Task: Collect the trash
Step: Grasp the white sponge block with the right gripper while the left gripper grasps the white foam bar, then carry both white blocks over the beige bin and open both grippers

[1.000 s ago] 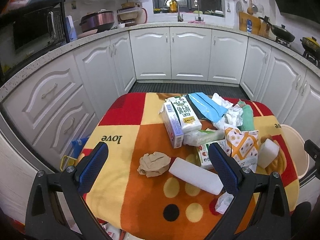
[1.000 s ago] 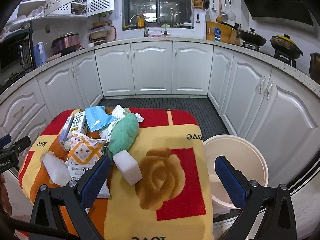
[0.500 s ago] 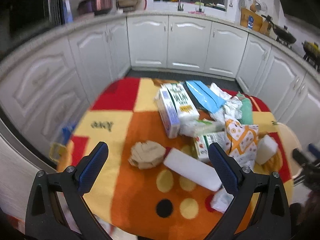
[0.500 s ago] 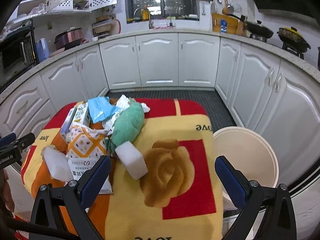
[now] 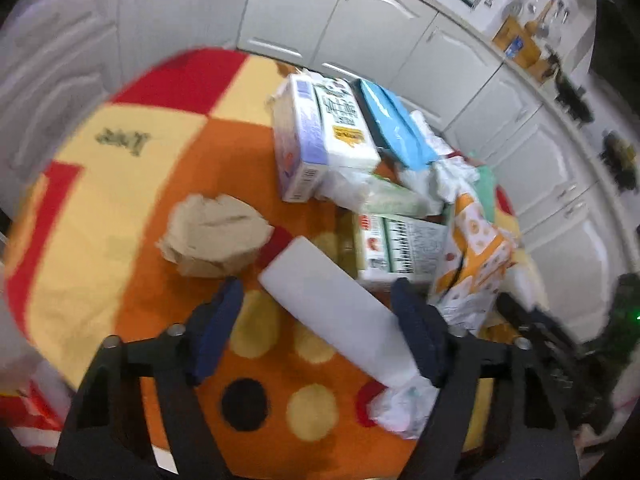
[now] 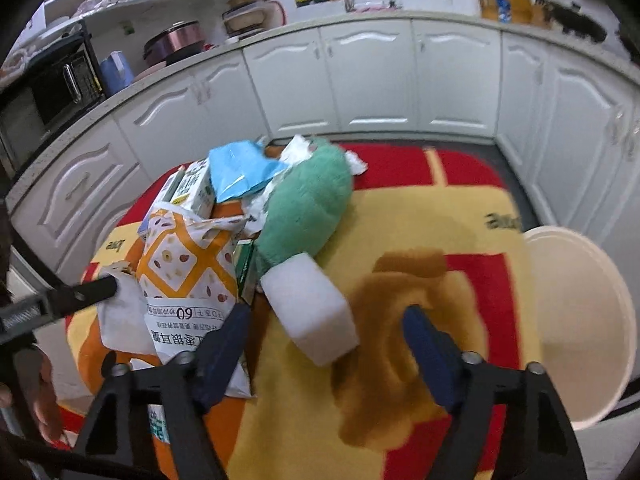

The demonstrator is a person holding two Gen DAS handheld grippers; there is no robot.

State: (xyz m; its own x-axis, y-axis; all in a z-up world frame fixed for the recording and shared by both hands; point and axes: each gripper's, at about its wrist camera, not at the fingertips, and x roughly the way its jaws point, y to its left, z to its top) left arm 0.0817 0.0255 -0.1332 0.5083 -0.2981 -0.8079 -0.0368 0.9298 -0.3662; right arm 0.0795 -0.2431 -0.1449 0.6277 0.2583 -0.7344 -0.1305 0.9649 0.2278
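Left tool (image 5: 316, 312): jaws closing, half wide; the long white foam slab (image 5: 336, 308) lies between the blue pads (image 5: 218, 330). Whether the 3 o'clock pad touches it cannot be told; the 9 o'clock pad is clear of it.
Crumpled brown paper (image 5: 216, 236): at 10 o'clock from the left tool, alone on the orange patch of the worktop cloth (image 5: 100, 200).
Milk carton (image 5: 320, 136): at 12 o'clock, lying flat, its far end against the blue plastic bag (image 5: 394, 128).
Green-and-white box (image 5: 400, 248): at 1 o'clock, just beyond the slab's far end, partly under the orange-patterned snack bag (image 5: 476, 248).
White wad (image 5: 400, 408): at the slab's near end, touching it, below the 3 o'clock pad.
Right tool (image 6: 326, 340): jaws closing, half wide; the white foam block (image 6: 310, 306) sits between the pads, neither pad on it.
Snack bag, right view (image 6: 188, 264): at 10 o'clock from the right tool, the 9 o'clock pad in front of its printed end.
Green plush cloth (image 6: 304, 204): at 12 o'clock, resting on the foam block's far edge.
Cream bucket (image 6: 624, 320): at 3 o'clock, beside the worktop edge, mouth up.
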